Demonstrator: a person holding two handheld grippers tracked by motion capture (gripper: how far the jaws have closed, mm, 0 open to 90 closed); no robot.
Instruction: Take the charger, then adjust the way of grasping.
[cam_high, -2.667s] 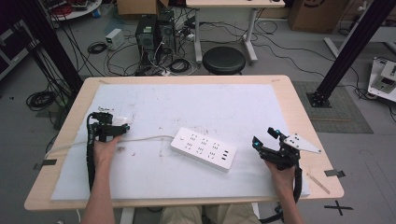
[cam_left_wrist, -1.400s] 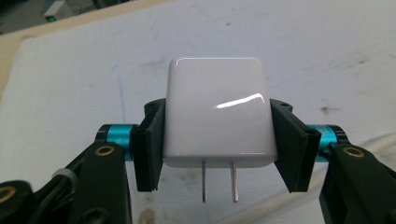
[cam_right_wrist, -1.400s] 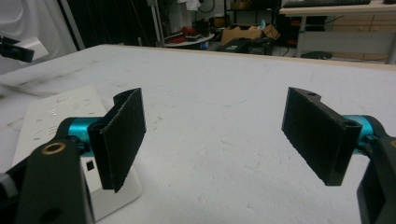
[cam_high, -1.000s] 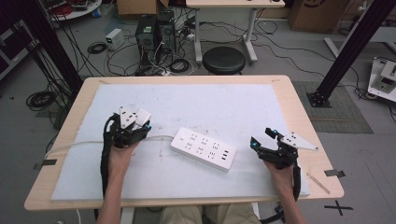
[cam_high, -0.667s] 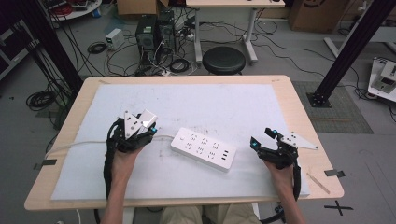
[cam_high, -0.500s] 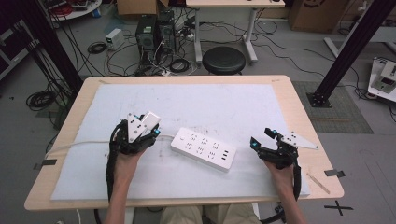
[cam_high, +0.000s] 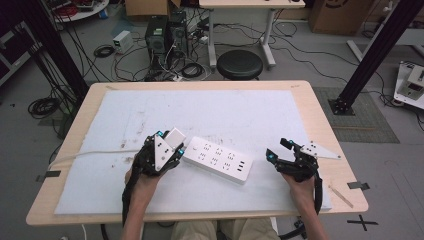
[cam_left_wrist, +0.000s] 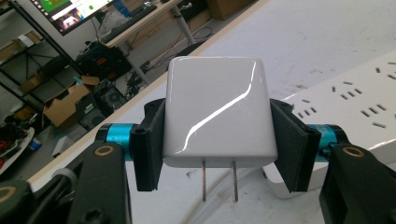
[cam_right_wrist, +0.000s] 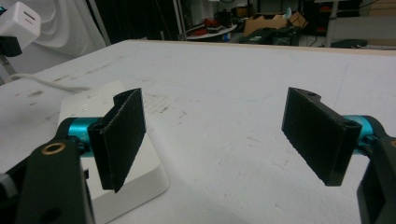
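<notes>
Left gripper view puts the white charger right in front of me: my left gripper clamps it by its two flat sides, the pads pressed against the glossy body, and its two metal prongs hang free below. In the high view the charger sits above the left end of the power strip, just off its near corner and not yet touching it. The strip lies slightly slanted on the white mat, with its cord trailing away from that same end toward the table edge.

My right gripper waits on the far side of the strip, a little way from its other end, jaws spread wide with nothing between them. In the right gripper view the strip's end lies behind my left jaw.

I judge this to be the carry-and-align step of plugging the charger in. Next I need to turn the prongs down toward a matching pair of slots, line them up, and press straight in; the right gripper may have to steady the strip so it does not slide.

From the high view I cannot make out the slots under my left gripper, since its grey plate covers that end. The prong tips are cut close to the bottom edge in the left gripper view.
</notes>
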